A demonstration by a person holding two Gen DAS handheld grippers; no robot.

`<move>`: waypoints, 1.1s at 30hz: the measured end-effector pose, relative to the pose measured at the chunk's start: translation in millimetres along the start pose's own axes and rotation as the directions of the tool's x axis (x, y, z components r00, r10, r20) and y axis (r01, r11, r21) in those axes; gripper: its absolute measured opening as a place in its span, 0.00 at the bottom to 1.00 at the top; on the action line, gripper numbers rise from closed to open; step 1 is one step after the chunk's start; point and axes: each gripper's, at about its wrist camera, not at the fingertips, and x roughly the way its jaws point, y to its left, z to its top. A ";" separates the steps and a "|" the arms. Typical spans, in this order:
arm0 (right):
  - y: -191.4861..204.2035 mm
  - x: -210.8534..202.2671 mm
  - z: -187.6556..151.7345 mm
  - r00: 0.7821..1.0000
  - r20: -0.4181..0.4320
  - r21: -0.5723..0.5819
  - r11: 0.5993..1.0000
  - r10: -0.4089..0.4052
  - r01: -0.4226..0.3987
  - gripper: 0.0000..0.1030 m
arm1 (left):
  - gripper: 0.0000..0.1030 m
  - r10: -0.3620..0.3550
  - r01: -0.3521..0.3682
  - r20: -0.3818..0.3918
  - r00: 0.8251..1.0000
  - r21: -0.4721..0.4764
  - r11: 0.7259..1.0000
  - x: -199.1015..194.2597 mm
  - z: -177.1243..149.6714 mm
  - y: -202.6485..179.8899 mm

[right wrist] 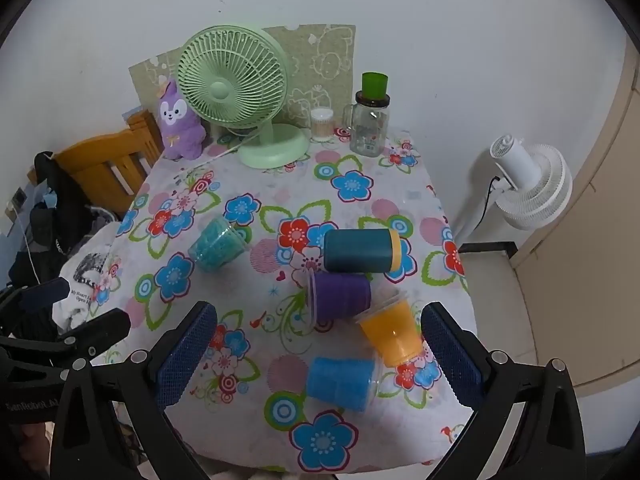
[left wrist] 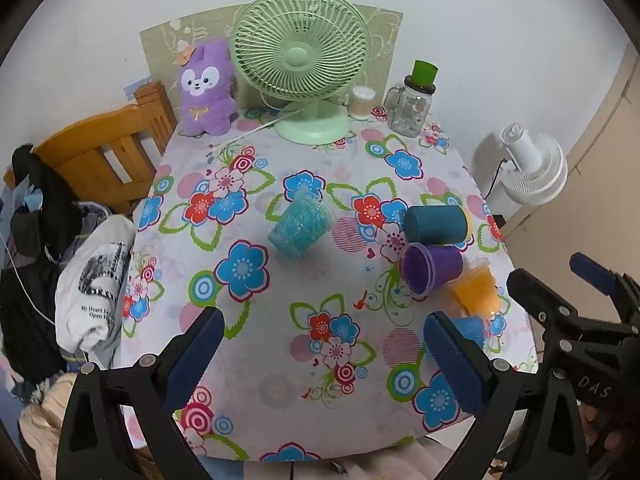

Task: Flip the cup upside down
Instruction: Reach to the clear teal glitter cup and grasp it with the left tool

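Note:
Several cups lie on their sides on the flowered tablecloth (left wrist: 280,320). A teal glitter cup (left wrist: 301,224) (right wrist: 218,244) lies mid-table. A dark teal cup with a yellow rim (left wrist: 436,225) (right wrist: 362,256), a purple cup (left wrist: 430,269) (right wrist: 340,295), an orange cup (left wrist: 478,294) (right wrist: 390,334) and a blue cup (right wrist: 342,382) lie grouped at the right. My left gripper (left wrist: 324,344) is open and empty above the near table edge. My right gripper (right wrist: 320,348) is open and empty, above the blue cup, not touching it.
A green desk fan (left wrist: 302,64), a purple plush toy (left wrist: 206,88), a glass jar with a green cup on top (left wrist: 412,104) and a small container (left wrist: 362,102) stand at the table's back. A wooden chair (left wrist: 108,148) with clothes is left. A white fan (left wrist: 532,168) stands right.

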 end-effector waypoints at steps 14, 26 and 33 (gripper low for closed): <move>-0.1 47.7 28.1 0.998 -0.057 0.032 0.999 -0.003 0.005 1.00 | 0.98 0.002 0.003 -0.077 0.997 0.058 0.998 59.7 40.8 8.5; 8.6 109.2 52.4 0.996 -0.085 0.081 0.997 0.029 -0.022 1.00 | 0.98 -0.008 0.027 -0.155 0.988 0.118 0.993 134.2 73.0 19.5; 7.2 146.9 51.3 0.992 -0.126 0.107 0.994 0.005 0.008 1.00 | 0.98 -0.022 0.053 -0.203 0.979 0.149 0.987 184.0 84.5 24.0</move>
